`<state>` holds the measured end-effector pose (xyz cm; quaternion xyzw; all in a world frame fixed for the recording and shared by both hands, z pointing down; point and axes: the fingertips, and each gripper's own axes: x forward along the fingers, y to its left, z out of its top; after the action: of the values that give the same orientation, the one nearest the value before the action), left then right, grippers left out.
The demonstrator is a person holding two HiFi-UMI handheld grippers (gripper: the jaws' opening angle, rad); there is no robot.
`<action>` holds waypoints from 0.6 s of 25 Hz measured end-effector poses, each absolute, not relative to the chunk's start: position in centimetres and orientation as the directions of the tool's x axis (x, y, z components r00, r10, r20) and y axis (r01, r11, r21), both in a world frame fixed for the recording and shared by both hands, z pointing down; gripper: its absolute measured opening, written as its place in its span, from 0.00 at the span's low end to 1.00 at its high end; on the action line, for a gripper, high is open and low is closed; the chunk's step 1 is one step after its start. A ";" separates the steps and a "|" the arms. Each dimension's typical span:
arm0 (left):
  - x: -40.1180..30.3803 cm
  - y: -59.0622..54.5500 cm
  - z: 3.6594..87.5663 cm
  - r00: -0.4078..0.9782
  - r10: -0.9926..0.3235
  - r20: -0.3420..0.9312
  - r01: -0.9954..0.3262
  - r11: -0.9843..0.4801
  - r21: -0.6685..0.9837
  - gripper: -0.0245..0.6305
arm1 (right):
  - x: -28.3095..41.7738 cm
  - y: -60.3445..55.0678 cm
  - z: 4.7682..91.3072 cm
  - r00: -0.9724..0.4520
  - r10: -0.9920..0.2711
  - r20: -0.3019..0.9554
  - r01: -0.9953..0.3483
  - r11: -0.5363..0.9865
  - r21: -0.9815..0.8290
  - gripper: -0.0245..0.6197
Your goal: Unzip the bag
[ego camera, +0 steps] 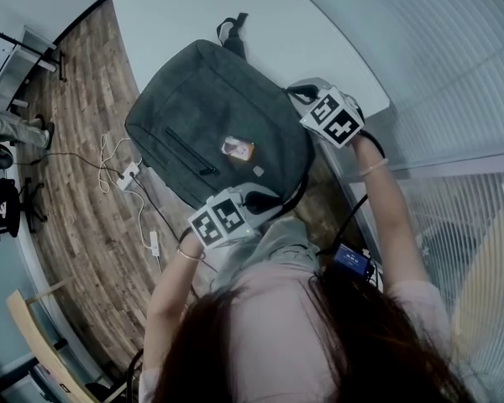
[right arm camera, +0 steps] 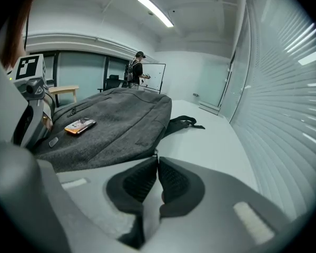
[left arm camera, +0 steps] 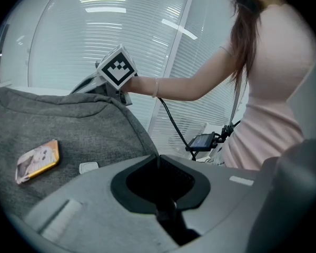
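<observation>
A dark grey backpack [ego camera: 210, 116] lies flat on the white table [ego camera: 176, 15], with an orange tag [ego camera: 238, 149] on its front. My left gripper [ego camera: 267, 200] is at the bag's near edge. In the left gripper view the jaws [left arm camera: 157, 156] are closed, and their tips pinch the rim of the grey fabric [left arm camera: 68, 125]. My right gripper [ego camera: 301, 95] is at the bag's right edge. In the right gripper view its pads [right arm camera: 157, 154] are pressed together on a small metal zipper pull at the seam of the bag [right arm camera: 116, 120].
The bag's black carry handle [ego camera: 231, 30] lies on the table beyond it. Window blinds [ego camera: 454, 65] run along the right. On the wooden floor at the left lie white cables and a power strip [ego camera: 128, 176]. A person [right arm camera: 138, 67] stands far across the room.
</observation>
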<state>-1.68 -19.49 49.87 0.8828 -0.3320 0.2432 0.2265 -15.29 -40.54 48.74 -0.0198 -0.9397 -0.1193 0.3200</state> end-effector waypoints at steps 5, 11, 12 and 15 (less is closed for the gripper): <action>-1.8 -19.3 50.1 0.666 -0.465 0.583 -0.690 -0.681 0.246 0.08 | -16.5 -40.9 48.8 -0.796 -0.033 0.605 0.116 0.972 0.206 0.06; -1.9 -19.1 50.1 0.675 -0.460 0.577 -0.685 -0.681 0.259 0.08 | -17.9 -41.1 48.8 -0.792 -0.017 0.610 0.137 0.969 0.204 0.06; -1.9 -19.1 50.1 0.675 -0.460 0.577 -0.685 -0.680 0.260 0.08 | -18.0 -41.1 48.8 -0.793 -0.018 0.609 0.136 0.969 0.205 0.06; -1.8 -19.3 49.7 0.674 -0.465 0.574 -0.690 -0.675 0.263 0.09 | -17.9 -41.1 49.0 -0.796 -0.023 0.604 0.128 0.970 0.206 0.06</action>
<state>-1.83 -19.27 49.74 0.8837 -0.3268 0.2374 0.2363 -17.90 -41.15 48.96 -0.0279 -0.9402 -0.1190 0.3179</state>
